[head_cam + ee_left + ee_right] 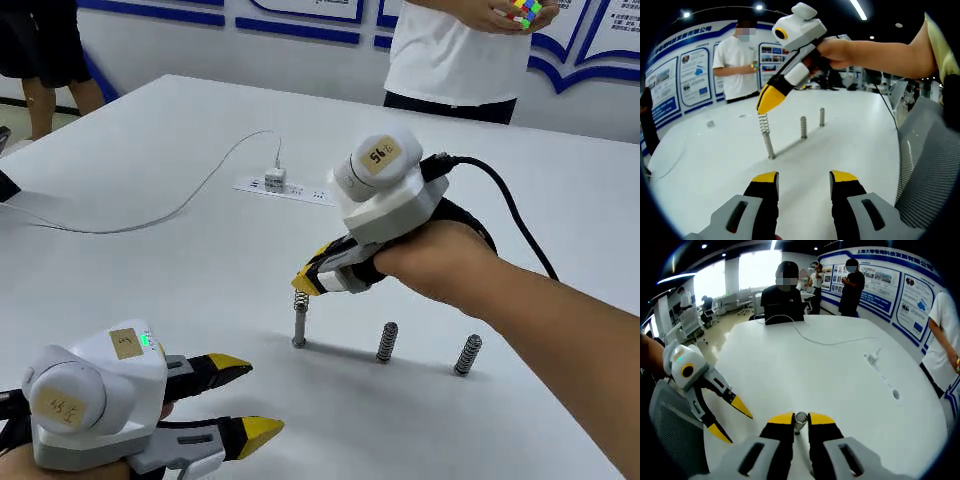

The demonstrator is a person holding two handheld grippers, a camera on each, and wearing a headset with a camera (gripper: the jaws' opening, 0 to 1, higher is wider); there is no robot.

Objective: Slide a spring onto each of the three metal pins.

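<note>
A power strip (285, 190) lies flat on the white table (130, 280) with a small white charger (274, 180) plugged into it. The charger's cable (190, 205) trails off to the strip's left. Beyond the strip stands a person in a white shirt (450, 50), holding a coloured puzzle cube (527, 10).

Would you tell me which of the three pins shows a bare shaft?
The left-end pin in the head view: right tongs hold its spring at the tip; the others are sleeved.
</note>
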